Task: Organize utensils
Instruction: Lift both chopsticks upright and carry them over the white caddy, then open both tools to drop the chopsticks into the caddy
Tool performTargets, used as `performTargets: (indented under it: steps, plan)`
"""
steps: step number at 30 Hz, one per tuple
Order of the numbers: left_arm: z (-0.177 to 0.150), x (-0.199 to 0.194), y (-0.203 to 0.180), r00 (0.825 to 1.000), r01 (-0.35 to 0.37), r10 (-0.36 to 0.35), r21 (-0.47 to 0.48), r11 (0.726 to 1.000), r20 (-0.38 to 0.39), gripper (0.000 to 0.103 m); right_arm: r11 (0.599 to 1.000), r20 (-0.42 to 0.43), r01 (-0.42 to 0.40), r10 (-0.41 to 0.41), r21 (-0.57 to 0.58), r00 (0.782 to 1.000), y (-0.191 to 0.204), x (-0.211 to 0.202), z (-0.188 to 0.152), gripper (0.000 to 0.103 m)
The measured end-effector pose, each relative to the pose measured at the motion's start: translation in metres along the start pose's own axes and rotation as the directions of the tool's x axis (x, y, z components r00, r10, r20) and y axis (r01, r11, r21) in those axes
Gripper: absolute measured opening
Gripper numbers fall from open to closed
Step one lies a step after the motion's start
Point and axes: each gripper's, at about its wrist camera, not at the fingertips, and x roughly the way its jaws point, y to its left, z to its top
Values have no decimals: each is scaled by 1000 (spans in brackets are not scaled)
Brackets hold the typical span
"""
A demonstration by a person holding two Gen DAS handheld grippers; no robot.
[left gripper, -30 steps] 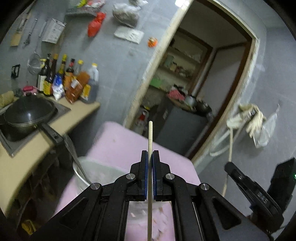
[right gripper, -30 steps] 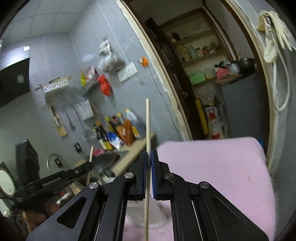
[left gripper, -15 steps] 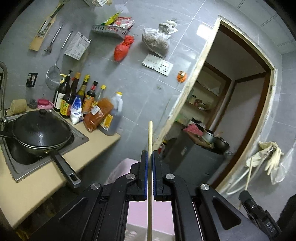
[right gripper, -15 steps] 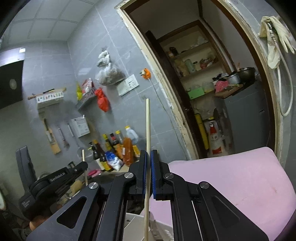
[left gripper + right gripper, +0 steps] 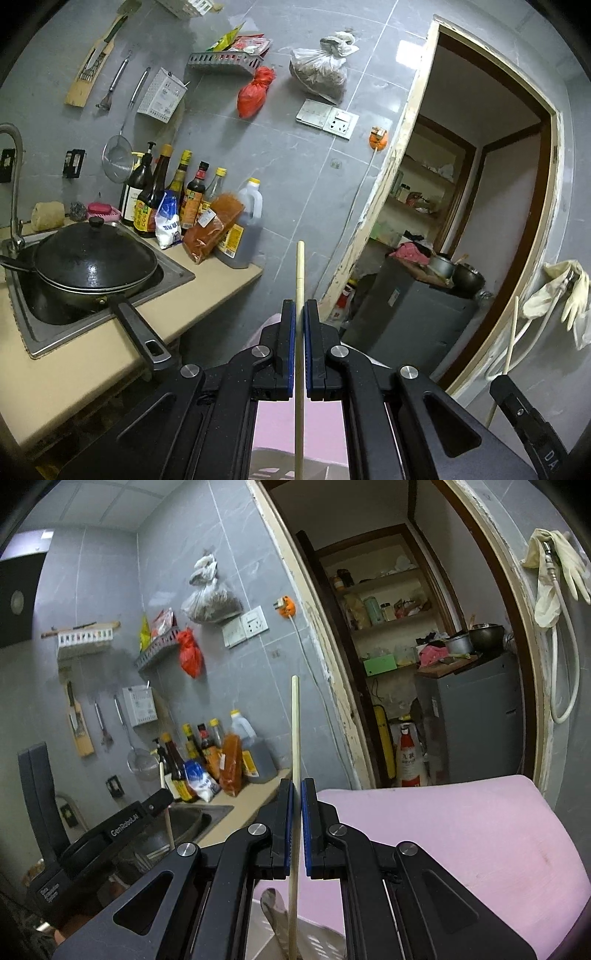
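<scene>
Wooden and light, 1 stiff chopstick (image 5: pixel 300 280) is clenched upright in the left hand-held gripper (image 5: pixel 299 314), another chopstick (image 5: pixel 294 731) in the right hand-held gripper (image 5: pixel 297 794). Each is gripped mid-shaft; a slim round stick may pivot. Compared with 1 second earlier, less pink cloth (image 5: pixel 461 834) is seen ahead, more wall.
</scene>
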Motion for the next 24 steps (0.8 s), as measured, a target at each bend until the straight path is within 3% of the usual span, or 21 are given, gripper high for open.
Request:
performTargets:
  steps: [5, 14, 16, 18, 21, 24]
  plan:
    - [-7, -6, -5, 1000, 11, -11, 58, 998, 10, 2, 1000, -18, 4, -4, 7, 1000, -2, 0, -4, 3]
    - [-22, -9, -8, 991, 87, -76, 96, 992, -113, 3, 1000, -63, -8, 7, -7, 998, 1, -5, -9, 4]
    - [-22, -13, -8, 986, 109, -95, 98, 989, -139, 6, 1000, -72, -9, 9, -10, 997, 1, -8, -8, 4]
    - [-21, -17, -8, 982, 125, -110, 93, 988, -153, 19, 1000, -76, -11, 10, -6, 997, 1, -11, -7, 5]
    - [-16, -26, -7, 976, 152, -138, 73, 986, -166, 28, 1000, -70, -11, 11, -4, 997, 0, -18, -2, 9]
    - [-9, -36, -11, 973, 169, -153, 81, 982, -173, 40, 1000, -56, -11, 11, -6, 998, -1, -29, 3, 23]
